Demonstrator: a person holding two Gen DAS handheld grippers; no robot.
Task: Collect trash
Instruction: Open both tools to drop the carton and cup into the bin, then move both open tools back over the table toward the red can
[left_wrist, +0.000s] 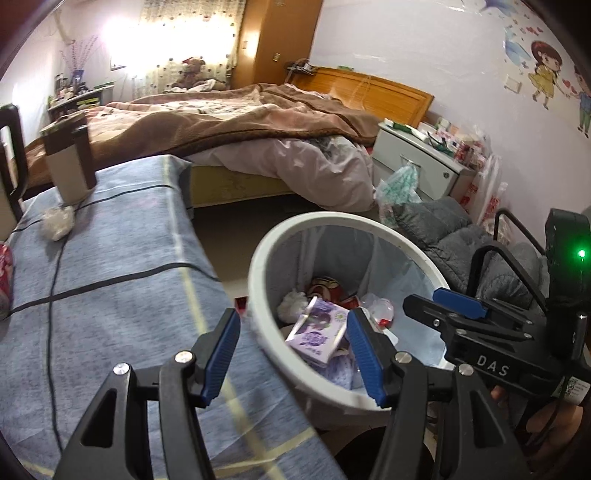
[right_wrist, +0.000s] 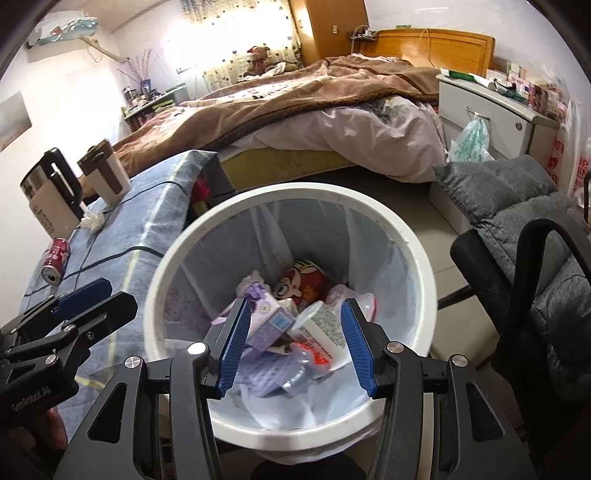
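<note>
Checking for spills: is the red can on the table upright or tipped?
Tipped. The red can lies on its side on the table, its end facing the camera.

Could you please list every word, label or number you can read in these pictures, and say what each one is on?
"D A S": on the black body of the right gripper.
Left gripper: lettering on its side, too blurred to read.
Kettle, red can, white packet in the bin: print too small.

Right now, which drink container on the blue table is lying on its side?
The red can near the table's edge; the kettle and brown-and-white mug stand upright.
</note>
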